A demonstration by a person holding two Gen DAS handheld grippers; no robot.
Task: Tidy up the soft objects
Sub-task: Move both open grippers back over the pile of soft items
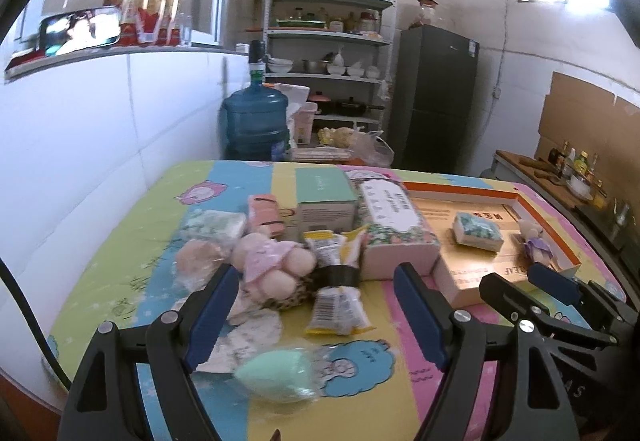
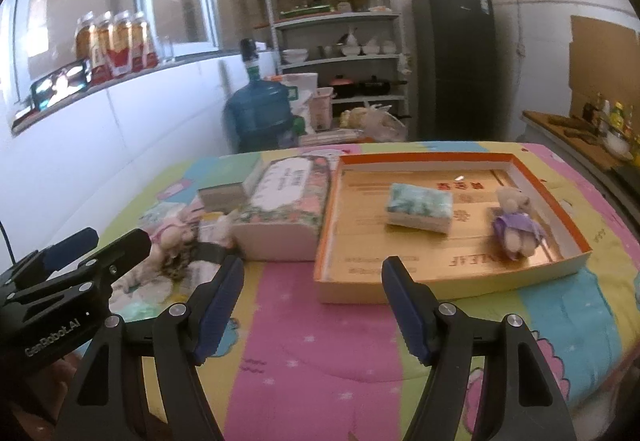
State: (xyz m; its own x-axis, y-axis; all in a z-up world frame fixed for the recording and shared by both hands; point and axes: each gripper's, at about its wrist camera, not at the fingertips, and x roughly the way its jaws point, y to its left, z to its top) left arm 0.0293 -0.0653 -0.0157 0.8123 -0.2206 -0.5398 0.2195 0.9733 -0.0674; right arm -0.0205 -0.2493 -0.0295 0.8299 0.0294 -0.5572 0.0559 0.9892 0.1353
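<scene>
My left gripper [image 1: 316, 277] is open and empty, just short of a pile of soft things: a pink plush bear [image 1: 272, 269], a taped bundle of tissue packs [image 1: 340, 281] and a mint sponge [image 1: 276, 373] in clear wrap. My right gripper [image 2: 312, 269] is open and empty in front of the orange-rimmed box tray [image 2: 448, 157]. In the tray lie a green-patterned tissue pack [image 2: 420, 207] and a small bear in a purple dress [image 2: 516, 227]. The tray also shows in the left wrist view [image 1: 464, 195].
A floral tissue box [image 2: 288, 205] stands left of the tray, with a green carton [image 1: 326, 199] behind it. A blue water jug [image 1: 256, 121], a shelf rack [image 1: 328, 53] and a dark fridge [image 1: 436, 97] stand behind the table. A white wall runs along the left.
</scene>
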